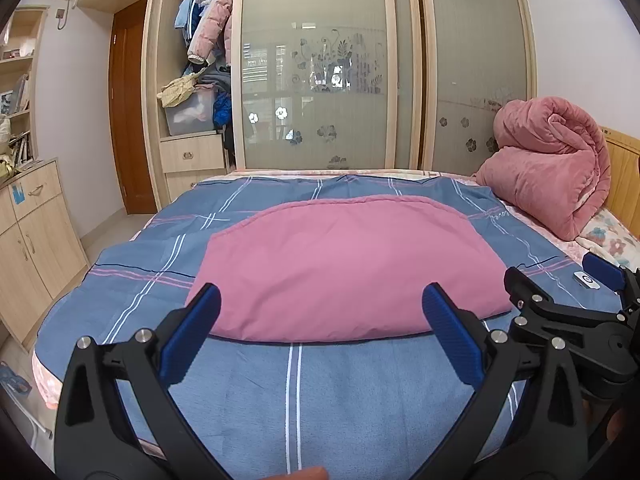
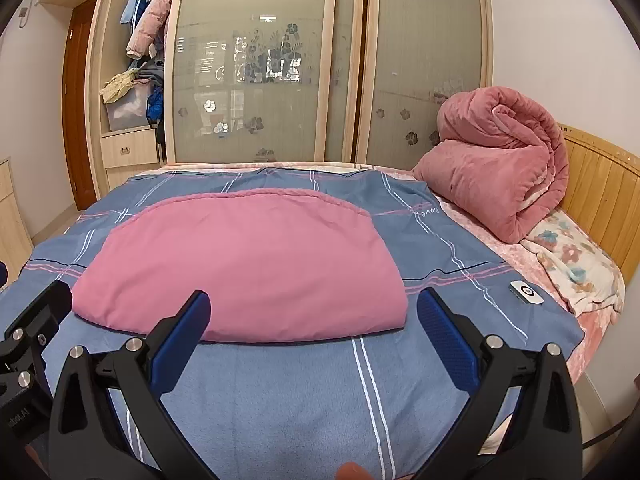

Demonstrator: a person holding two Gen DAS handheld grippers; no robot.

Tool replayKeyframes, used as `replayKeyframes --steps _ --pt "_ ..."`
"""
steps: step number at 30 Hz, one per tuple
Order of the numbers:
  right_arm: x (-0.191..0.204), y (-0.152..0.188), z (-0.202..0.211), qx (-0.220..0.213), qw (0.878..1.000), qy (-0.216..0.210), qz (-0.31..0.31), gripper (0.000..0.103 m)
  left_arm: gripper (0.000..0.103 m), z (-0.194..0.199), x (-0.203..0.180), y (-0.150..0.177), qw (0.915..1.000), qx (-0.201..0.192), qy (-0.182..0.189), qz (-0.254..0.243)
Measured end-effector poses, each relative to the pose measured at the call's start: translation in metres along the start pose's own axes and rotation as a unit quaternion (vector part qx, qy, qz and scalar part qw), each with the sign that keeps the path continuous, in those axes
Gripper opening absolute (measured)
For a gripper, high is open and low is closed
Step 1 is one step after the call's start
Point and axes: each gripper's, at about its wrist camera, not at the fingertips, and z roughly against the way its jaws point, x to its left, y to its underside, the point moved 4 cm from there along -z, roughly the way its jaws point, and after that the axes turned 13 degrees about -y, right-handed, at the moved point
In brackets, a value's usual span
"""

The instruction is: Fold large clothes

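Pink folded cloth [image 1: 348, 268] lies flat in the middle of a blue plaid bedspread [image 1: 320, 392] in the left wrist view, its near edge parallel to the bed's near edge. The left gripper [image 1: 322, 332] hovers level just short of that edge, blue-padded fingers [image 1: 192, 332] spread wide and holding nothing. The right gripper [image 1: 560, 280] shows at the right edge, also above the bedspread. A rolled pink quilt [image 1: 552, 164] sits at the bed's far right corner.

From the right wrist view, the right gripper [image 2: 308, 336] hangs over the bedspread [image 2: 280, 400] with fingers apart and empty, aimed at the cloth's [image 2: 244, 268] near right corner. A small white device [image 2: 526, 292] rests near the bed's right edge, apart from the cloth. Part of the left gripper [image 2: 32, 336] enters at the left.
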Motion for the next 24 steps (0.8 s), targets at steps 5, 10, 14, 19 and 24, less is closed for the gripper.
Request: replayKeyframes --steps 5,10,14,19,24 --pt "0.0 0.001 -0.004 0.004 1.0 0.001 0.0 0.102 0.101 -0.005 -0.001 0.001 1.0 0.004 -0.002 -0.003" --pt "0.002 0.003 -0.007 0.006 1.0 0.0 0.002 0.102 0.101 -0.008 0.0 0.002 1.0 0.007 0.0 -0.003" --pt "0.002 0.004 -0.008 0.006 1.0 0.0 0.002 0.102 0.101 -0.009 -0.001 0.002 1.0 0.007 -0.001 -0.004" --pt "0.002 0.005 -0.009 0.007 1.0 0.001 0.001 0.102 0.101 -0.011 -0.001 0.004 0.9999 0.009 0.002 -0.005" --pt "0.004 0.008 -0.014 0.011 1.0 0.003 -0.001 0.102 0.101 -0.014 0.0 0.007 0.9999 0.012 0.003 0.0"
